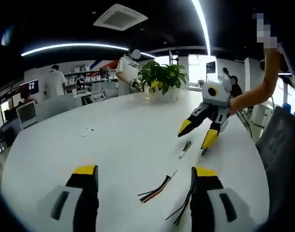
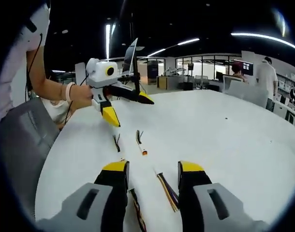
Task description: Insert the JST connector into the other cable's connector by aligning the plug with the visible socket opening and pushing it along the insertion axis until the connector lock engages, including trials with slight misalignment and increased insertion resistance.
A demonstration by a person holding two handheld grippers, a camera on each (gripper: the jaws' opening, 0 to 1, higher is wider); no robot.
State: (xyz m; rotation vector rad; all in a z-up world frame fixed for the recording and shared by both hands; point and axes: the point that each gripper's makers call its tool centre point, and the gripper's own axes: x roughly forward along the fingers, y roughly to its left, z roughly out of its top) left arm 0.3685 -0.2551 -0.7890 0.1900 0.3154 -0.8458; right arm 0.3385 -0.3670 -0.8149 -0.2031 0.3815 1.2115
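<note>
Cables with JST connectors just lie loose on the white counter [image 1: 118, 140]: one cable [image 1: 158, 188] between the left tool [image 1: 143, 175] jaws, another cable [image 1: 185, 146] farther out, below the right tool [image 1: 197, 133]. Both tools are spread wide, gripping nothing. From the right gripper view, one cable [image 2: 167, 189] runs between the right tool [image 2: 152, 170] jaws. Potted plant [image 1: 162, 77] sits at the far edge, people and monitors beyond it.
</note>
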